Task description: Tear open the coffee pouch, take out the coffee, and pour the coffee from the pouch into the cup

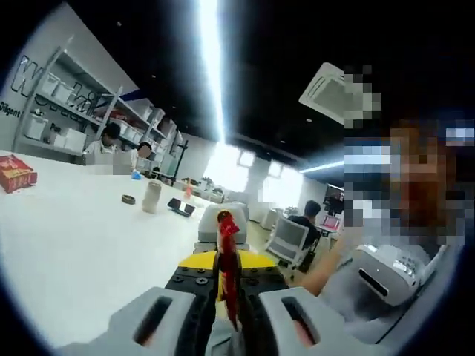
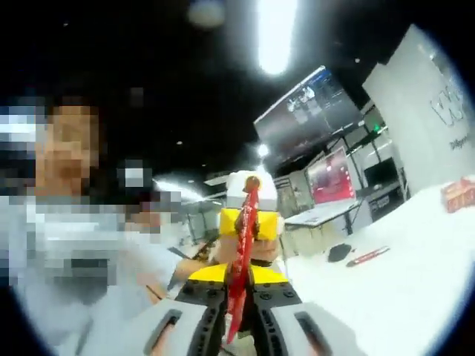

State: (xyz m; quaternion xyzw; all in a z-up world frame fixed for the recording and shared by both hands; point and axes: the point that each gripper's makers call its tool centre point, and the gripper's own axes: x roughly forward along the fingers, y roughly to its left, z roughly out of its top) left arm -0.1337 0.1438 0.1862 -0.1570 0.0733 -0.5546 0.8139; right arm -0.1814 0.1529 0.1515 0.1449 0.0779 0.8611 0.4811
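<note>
In the left gripper view the left gripper (image 1: 228,315) is clenched on a thin red coffee pouch (image 1: 227,259), which stands edge-on between its jaws and rises past a yellow-and-black part of the other gripper just behind it. In the right gripper view the right gripper (image 2: 239,322) is likewise closed on the same red strip (image 2: 242,252), with the opposite gripper's yellow block directly beyond. Both grippers thus pinch one pouch from facing sides, held up in the air and off the worktop (image 1: 74,252). I judge the work to be at the tearing step: the pouch looks whole, though its edge-on view hides any tear; taking out and pouring the coffee remain. Farther out on the white worktop stand a pale cup (image 1: 151,196), a small dark ring (image 1: 128,199), a black item (image 1: 180,206) and, near the left edge, a red box (image 1: 15,173); the right gripper view shows a red stick (image 2: 367,256) and a dark object (image 2: 340,252) lying there. The near surface is bare, leaving free room to pull the grippers apart, and the cup sits well away from the pouch. Shelving and seated people lie beyond.
</note>
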